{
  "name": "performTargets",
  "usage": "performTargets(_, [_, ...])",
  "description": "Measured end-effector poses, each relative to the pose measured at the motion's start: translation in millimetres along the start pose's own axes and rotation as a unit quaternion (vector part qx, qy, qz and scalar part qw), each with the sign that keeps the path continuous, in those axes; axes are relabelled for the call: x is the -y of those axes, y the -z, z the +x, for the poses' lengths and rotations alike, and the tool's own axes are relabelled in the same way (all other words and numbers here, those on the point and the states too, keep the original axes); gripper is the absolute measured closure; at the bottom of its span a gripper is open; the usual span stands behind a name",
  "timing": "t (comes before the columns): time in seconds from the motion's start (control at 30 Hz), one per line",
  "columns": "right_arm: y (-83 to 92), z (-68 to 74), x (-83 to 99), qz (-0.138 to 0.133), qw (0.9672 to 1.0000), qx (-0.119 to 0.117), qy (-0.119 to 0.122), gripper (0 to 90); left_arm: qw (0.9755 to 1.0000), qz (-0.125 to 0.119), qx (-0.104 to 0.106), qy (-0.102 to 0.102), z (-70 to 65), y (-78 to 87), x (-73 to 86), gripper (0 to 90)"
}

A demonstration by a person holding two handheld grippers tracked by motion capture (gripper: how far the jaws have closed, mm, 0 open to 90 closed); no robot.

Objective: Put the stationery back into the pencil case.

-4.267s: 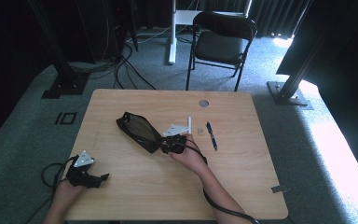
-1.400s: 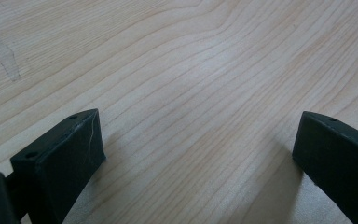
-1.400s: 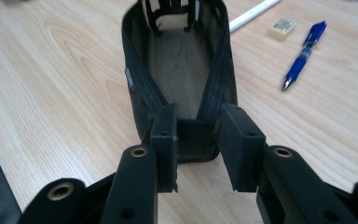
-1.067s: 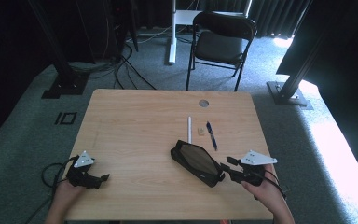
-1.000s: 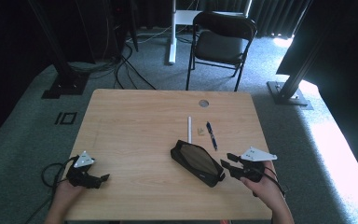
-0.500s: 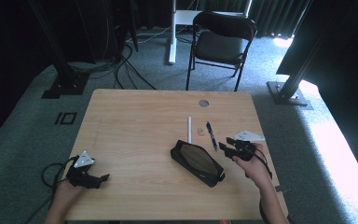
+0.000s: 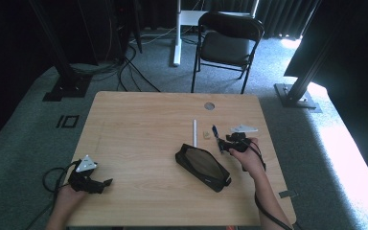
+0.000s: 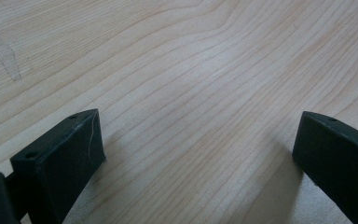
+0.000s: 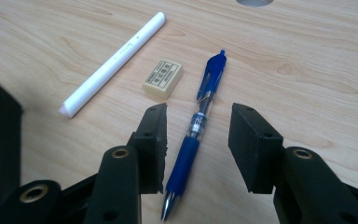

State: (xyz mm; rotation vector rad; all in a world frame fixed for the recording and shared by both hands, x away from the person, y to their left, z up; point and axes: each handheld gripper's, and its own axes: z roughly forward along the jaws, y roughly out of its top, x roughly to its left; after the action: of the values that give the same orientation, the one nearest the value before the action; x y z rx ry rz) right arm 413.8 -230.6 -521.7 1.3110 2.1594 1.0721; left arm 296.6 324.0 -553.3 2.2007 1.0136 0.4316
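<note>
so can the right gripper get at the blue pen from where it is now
Probably yes. In the right gripper view the right gripper already has its open jaws on either side of the blue pen, not yet pressing it. The eraser and white stick lie clear to one side.

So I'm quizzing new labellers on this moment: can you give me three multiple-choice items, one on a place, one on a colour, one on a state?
1. Where does the eraser lie?
A. between white stick and pen
B. on the pouch
C. beside the left gripper

2. The pen's colour?
A. red
B. blue
C. green

3. The right gripper is:
A. clamped on the eraser
B. shut empty
C. open astride the pen

Answers: 1 A, it sits between the two; 2 B, blue barrel and clip; 3 C, gaps show either side of the barrel.
</note>
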Motion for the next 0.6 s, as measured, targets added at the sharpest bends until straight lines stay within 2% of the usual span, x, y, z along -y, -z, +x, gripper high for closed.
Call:
performTargets(0.3, [-25.9,-2.2,-7.0,0.024,0.9996,0.009,-0.006,60.6,1.0,0.0,0.0,0.0,0.0,0.0,0.0,2.2])
performTargets(0.6, [-39.7,-1.0,-9.3,0.041,0.999,0.016,-0.007,62.7,1.0,0.0,0.0,0.0,0.0,0.0,0.0,2.2])
